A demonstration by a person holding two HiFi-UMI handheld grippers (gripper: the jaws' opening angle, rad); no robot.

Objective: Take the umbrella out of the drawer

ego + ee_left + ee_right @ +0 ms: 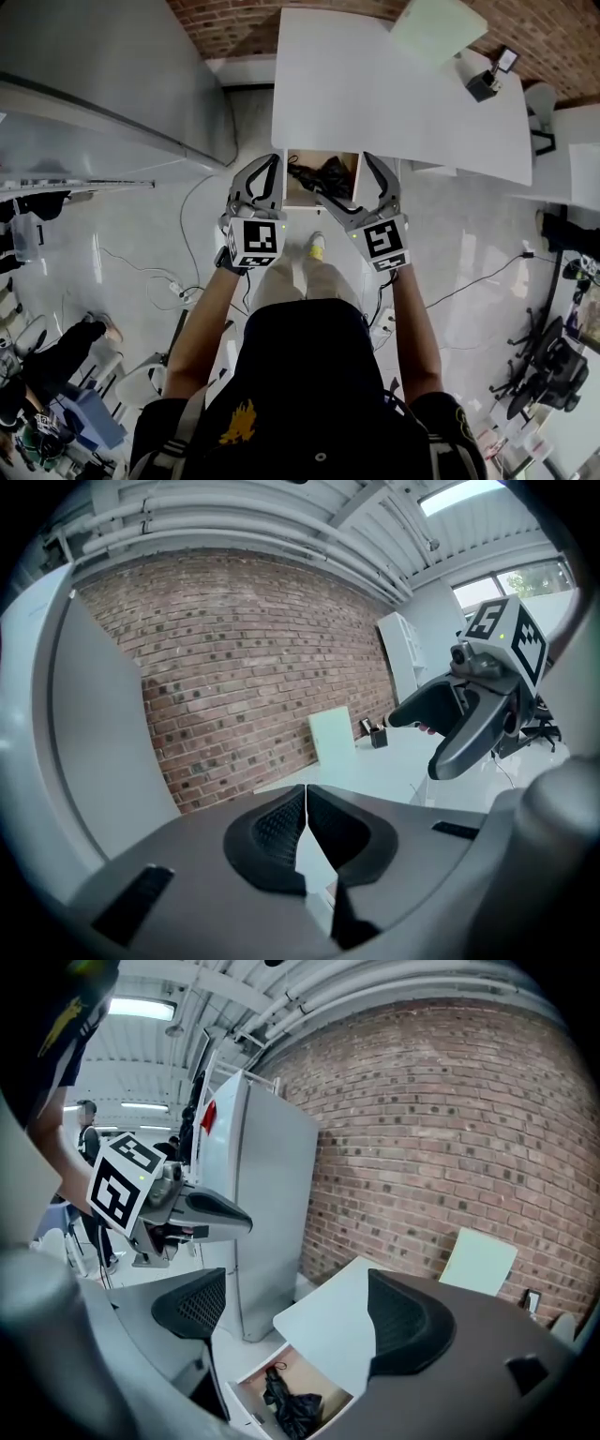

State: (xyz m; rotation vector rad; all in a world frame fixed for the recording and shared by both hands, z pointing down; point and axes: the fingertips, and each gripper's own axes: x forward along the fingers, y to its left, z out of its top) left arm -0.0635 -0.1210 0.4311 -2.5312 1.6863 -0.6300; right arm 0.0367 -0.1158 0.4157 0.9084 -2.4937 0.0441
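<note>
While the drawer (pixel 347 167) is already open, the umbrella (pixel 323 176) sits untouched inside, so the grab's all left: right gripper (pixel 300 1312) spread wide, left gripper (pixel 306 808) pressed together, both empty.

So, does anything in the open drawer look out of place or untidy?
Only the black umbrella: it lies loosely bunched in the open drawer, its fabric not wrapped tight. Nothing looks spilled or damaged.

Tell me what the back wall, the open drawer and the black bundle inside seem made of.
Back wall: matt red brick, mortar lines visible. Open drawer: light brown inside, probably wood or board. Black crumpled umbrella: likely fabric, limp folds.
</note>
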